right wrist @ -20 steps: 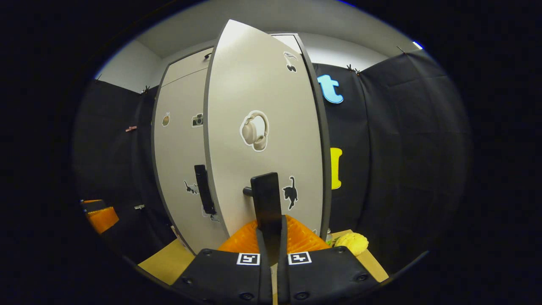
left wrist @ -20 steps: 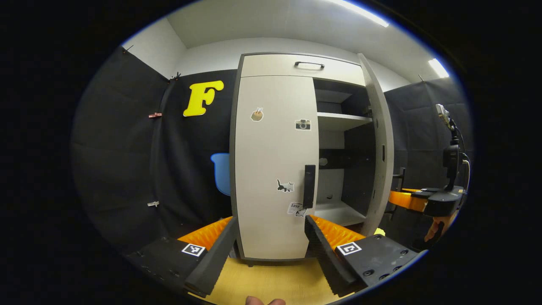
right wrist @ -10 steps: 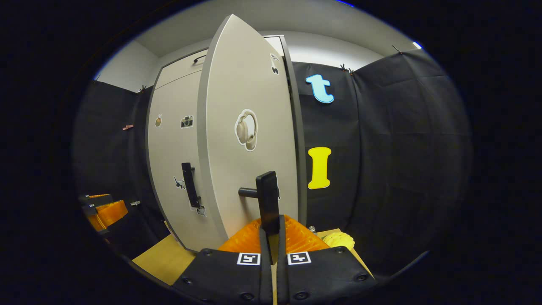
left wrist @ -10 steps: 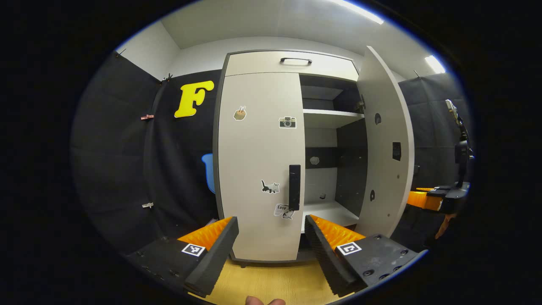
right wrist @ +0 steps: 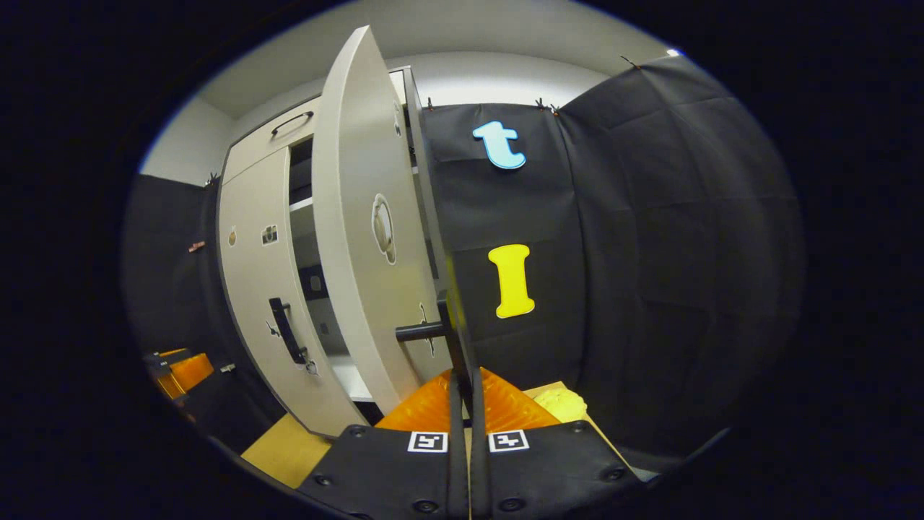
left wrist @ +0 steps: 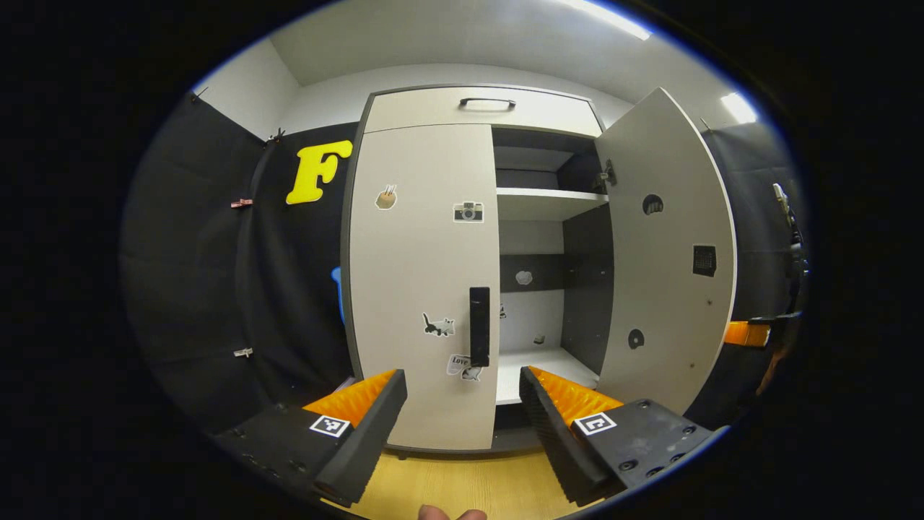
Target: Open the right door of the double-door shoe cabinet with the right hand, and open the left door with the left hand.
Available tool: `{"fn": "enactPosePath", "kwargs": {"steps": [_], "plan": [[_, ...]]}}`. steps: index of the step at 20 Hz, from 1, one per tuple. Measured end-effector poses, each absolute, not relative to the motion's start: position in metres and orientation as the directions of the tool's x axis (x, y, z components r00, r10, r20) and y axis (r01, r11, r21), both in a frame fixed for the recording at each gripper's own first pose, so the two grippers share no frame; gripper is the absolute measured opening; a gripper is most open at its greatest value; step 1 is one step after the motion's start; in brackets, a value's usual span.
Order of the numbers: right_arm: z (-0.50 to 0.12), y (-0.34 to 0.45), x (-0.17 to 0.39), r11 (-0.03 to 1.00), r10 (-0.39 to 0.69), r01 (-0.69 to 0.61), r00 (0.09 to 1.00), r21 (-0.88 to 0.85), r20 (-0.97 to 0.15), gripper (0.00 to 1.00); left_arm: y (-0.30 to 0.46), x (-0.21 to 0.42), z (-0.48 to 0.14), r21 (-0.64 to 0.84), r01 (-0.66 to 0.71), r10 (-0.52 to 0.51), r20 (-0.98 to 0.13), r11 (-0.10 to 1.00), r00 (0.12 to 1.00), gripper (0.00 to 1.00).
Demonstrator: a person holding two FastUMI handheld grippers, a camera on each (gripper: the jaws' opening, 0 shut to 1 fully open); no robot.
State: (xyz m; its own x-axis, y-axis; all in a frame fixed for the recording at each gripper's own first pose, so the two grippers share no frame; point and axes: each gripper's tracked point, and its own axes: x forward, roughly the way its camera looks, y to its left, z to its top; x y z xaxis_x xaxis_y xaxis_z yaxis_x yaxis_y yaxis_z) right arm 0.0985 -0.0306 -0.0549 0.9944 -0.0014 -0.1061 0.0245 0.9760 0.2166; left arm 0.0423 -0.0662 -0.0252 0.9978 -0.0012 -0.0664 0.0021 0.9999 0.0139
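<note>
1. Squeezing the black bar handle (right wrist: 453, 339) of the pale grey right door (right wrist: 354, 238), the right gripper (right wrist: 466, 404) was clamped tight.
2. Spread wide, the left gripper (left wrist: 462, 404) held nothing, near the closed pale grey left door (left wrist: 422, 282) and its black handle (left wrist: 479, 326).

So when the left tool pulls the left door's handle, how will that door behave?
Likely a stiff panel: the left door looks flat and rigid. It should swing on side hinges rather than slide, as the open right door did. Its bar handle stands proud, probably giving the open left tool purchase.
</note>
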Motion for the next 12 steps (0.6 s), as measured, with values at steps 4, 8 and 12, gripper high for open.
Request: {"fn": "enactPosePath", "kwargs": {"steps": [4,8,12], "plan": [[-0.057,-0.041,0.097,0.984,-0.008,0.026,0.994,0.174,-0.107,0.07,-0.075,0.047,-0.025,0.023,0.008,-0.006,-0.071,1.000,0.997,0.97],[-0.058,-0.038,0.087,0.982,0.008,0.016,0.992,0.188,-0.128,0.10,-0.081,0.055,-0.022,0.032,0.009,-0.007,-0.063,0.999,0.998,0.97],[-0.056,-0.042,0.082,0.983,0.005,0.016,0.993,0.184,-0.114,0.22,-0.083,0.077,-0.019,0.030,0.010,-0.008,-0.064,1.000,0.998,0.97]]}}
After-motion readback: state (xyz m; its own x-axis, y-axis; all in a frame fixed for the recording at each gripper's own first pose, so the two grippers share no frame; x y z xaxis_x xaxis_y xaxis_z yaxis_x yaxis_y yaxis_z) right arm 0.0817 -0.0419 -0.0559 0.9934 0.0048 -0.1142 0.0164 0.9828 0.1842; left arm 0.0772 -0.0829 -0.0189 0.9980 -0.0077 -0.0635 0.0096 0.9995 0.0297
